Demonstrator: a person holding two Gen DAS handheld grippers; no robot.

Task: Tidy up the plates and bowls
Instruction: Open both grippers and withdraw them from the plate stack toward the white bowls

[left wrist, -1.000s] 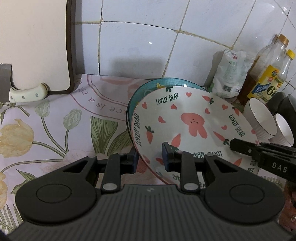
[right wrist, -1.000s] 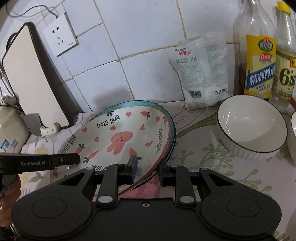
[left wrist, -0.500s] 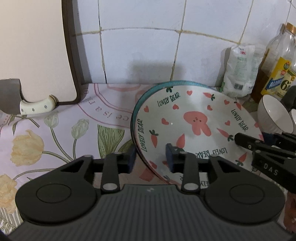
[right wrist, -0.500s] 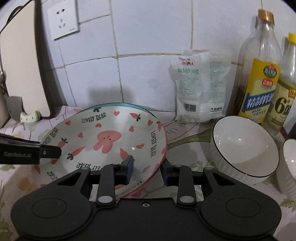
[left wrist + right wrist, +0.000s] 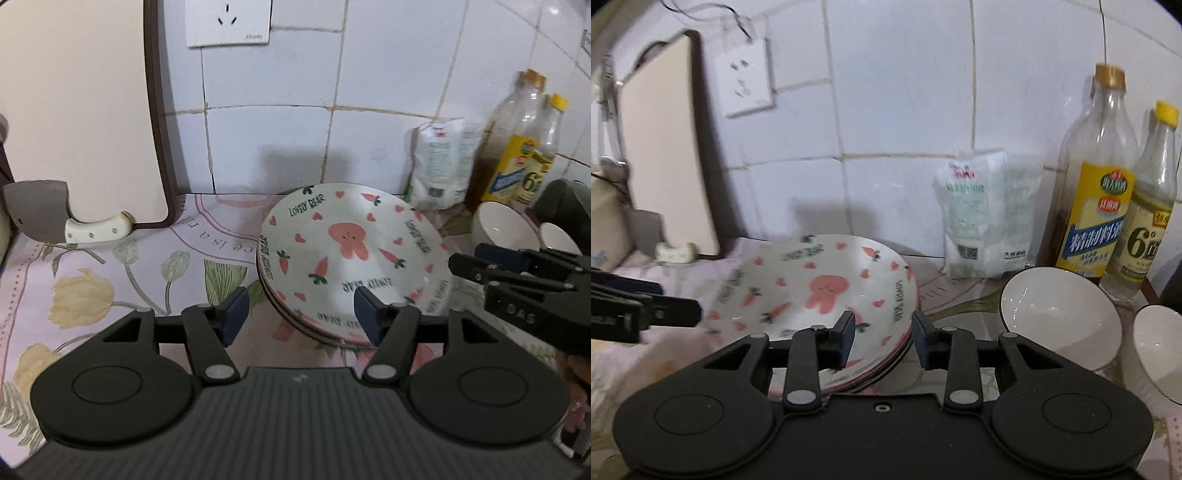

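Left wrist view. Left gripper point(image 5: 301, 312) spread wide, jaws just opened further, pulled back and up from the plates point(image 5: 352, 260); a second ago closed around the near rim, now pads clear of it, nothing held, though the right pad overlaps the rim in the picture. Plate stack now lying flat on the flowered cloth point(image 5: 122, 273), no longer tipped up; teal rim of the lower plate now hidden from here. Top plate white with a pink rabbit, carrots, hearts and "LOVELY BEAR" lettering. Stack toward the back of the counter, near the tiled wall point(image 5: 280, 122). Right gripper point(image 5: 469, 262) reaching in from the right edge, beside the stack's right rim. Two white bowls point(image 5: 502, 225) behind it, partly hidden. Wall socket point(image 5: 229, 22) newly in sight at the top. One cutting board point(image 5: 77, 110) leaning on the wall, one cleaver point(image 5: 55, 218) at its foot, one white bag point(image 5: 441, 162), two bottles point(image 5: 521, 147).

Right wrist view, blurred. Right gripper point(image 5: 882, 339) partly parted, jaws just opened a little; rim of the stack between the pads, whether pressed or merely straddled cannot be told. Several rims visible stacked under the top plate point(image 5: 820, 288), exact count unclear. Left gripper point(image 5: 676, 312) now drawn off toward the left rim. Two black-rimmed white bowls point(image 5: 1060, 314) at the right side of the counter, well apart from the plates. Two bottles point(image 5: 1097, 192), one bag point(image 5: 986, 218), one socket point(image 5: 746, 81), one board point(image 5: 665, 147).
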